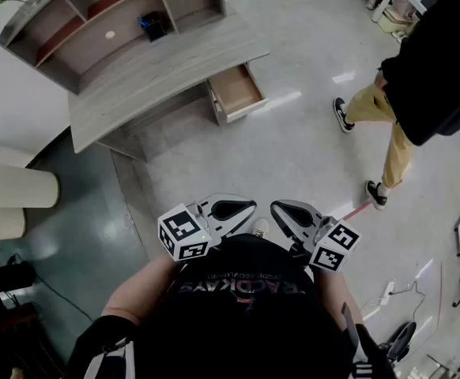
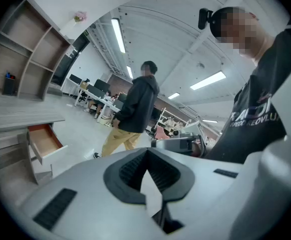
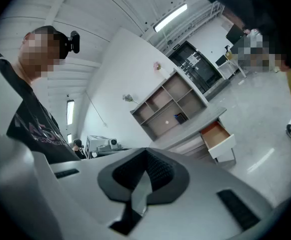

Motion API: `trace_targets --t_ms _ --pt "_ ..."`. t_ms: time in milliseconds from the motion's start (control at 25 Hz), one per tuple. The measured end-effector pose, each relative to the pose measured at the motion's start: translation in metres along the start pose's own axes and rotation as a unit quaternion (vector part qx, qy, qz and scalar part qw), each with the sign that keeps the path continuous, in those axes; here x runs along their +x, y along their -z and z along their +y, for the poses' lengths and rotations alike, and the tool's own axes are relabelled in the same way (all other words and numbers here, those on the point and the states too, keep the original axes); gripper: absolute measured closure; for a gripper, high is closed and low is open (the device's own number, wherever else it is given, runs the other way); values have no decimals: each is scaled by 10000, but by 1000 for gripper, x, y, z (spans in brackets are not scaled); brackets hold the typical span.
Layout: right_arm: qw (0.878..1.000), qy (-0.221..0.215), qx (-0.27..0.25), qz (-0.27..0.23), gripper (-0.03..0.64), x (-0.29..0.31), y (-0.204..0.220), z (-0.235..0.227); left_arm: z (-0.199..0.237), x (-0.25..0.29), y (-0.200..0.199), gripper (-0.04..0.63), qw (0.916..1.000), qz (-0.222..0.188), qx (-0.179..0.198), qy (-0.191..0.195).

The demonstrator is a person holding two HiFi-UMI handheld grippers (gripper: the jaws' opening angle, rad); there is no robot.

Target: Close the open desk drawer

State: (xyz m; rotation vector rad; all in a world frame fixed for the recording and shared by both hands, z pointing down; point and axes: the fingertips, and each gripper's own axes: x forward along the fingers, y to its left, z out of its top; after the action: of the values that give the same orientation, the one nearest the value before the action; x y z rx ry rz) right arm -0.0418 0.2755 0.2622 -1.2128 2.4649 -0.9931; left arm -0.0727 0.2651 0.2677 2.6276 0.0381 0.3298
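A grey wooden desk [image 1: 159,69] with a shelf hutch stands at the far left of the head view. Its drawer [image 1: 236,91] is pulled out at the desk's right end, showing a bare wood inside. The drawer also shows far off in the left gripper view [image 2: 44,141] and in the right gripper view [image 3: 218,136]. Both grippers are held close to my chest, far from the desk. My left gripper [image 1: 248,208] and my right gripper [image 1: 277,209] point toward each other. Each is shut with nothing in it, jaws pressed together [image 2: 146,156] [image 3: 145,159].
A person in a black top and tan trousers [image 1: 420,77] walks on the floor right of the drawer. Cream cylinders [image 1: 16,188] stand at the left. A small dark holder [image 1: 152,26] sits on the desk. A power strip with cables [image 1: 386,292] lies at bottom right.
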Motion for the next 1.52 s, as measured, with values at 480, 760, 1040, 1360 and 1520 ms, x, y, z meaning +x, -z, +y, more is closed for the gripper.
trace_targets --t_ms 480,760,1040,1360,1520 --pt "10000 -35 -63 -5 600 -3 0 1 -2 3 1 584 10000 1 12 3" --pt "9997 -206 -133 -3 600 2 -5 3 3 1 -2 584 10000 -7 15 -33" --pt "9996 -185 -155 -138 600 0 -14 -1 3 -2 -8 584 9999 -69 24 -112" --pt "9993 -279 -18 -242 600 -6 -17 -7 1 1 -8 584 9997 -15 35 -224" --pt "9988 -392 -38 -281 600 -11 -21 -10 1 7 -10 584 9994 -34 45 -335"
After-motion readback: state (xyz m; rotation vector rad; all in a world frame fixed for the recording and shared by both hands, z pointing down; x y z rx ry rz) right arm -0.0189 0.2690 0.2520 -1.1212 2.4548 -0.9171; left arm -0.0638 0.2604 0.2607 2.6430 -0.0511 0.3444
